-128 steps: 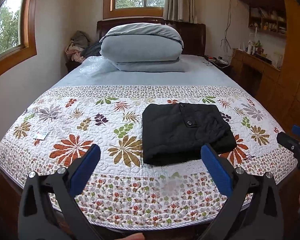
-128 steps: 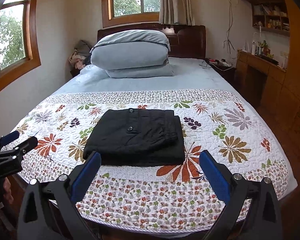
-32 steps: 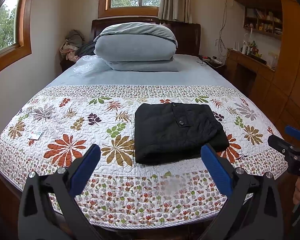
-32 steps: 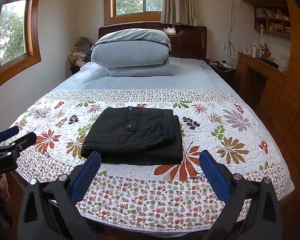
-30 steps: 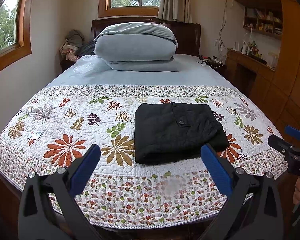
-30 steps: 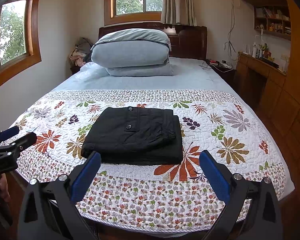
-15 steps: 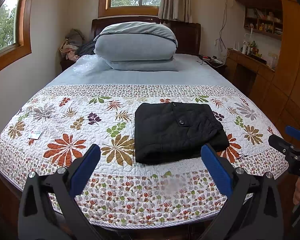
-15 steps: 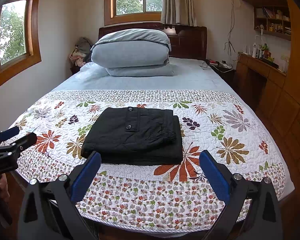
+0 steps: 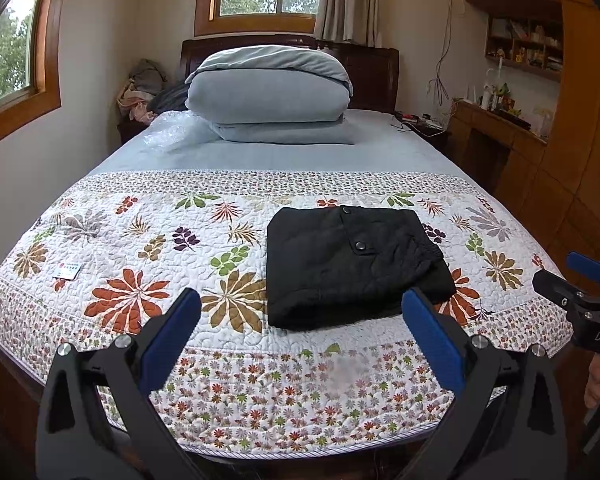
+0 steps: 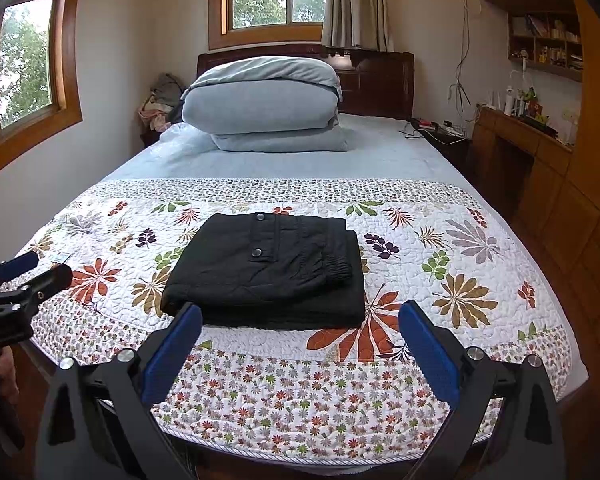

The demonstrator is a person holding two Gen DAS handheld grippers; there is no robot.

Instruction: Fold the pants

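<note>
The black pants (image 9: 352,264) lie folded into a compact rectangle on the floral quilt (image 9: 140,248), near the foot of the bed; they also show in the right wrist view (image 10: 268,272). My left gripper (image 9: 300,304) is open and empty, held back from the bed's foot edge, clear of the pants. My right gripper (image 10: 300,316) is open and empty, also back from the edge. The right gripper shows at the right edge of the left wrist view (image 9: 572,284), and the left gripper at the left edge of the right wrist view (image 10: 24,272).
A stack of grey-blue folded bedding (image 9: 268,96) sits at the headboard. A small card (image 9: 69,270) lies on the quilt's left side. A wooden desk and cabinets (image 9: 512,148) line the right wall. Clothes are piled on a nightstand (image 9: 140,92) at the back left.
Almost nothing has changed in the last second. Since about four seconds ago both grippers have drawn back slightly from the bed; the pants have not moved.
</note>
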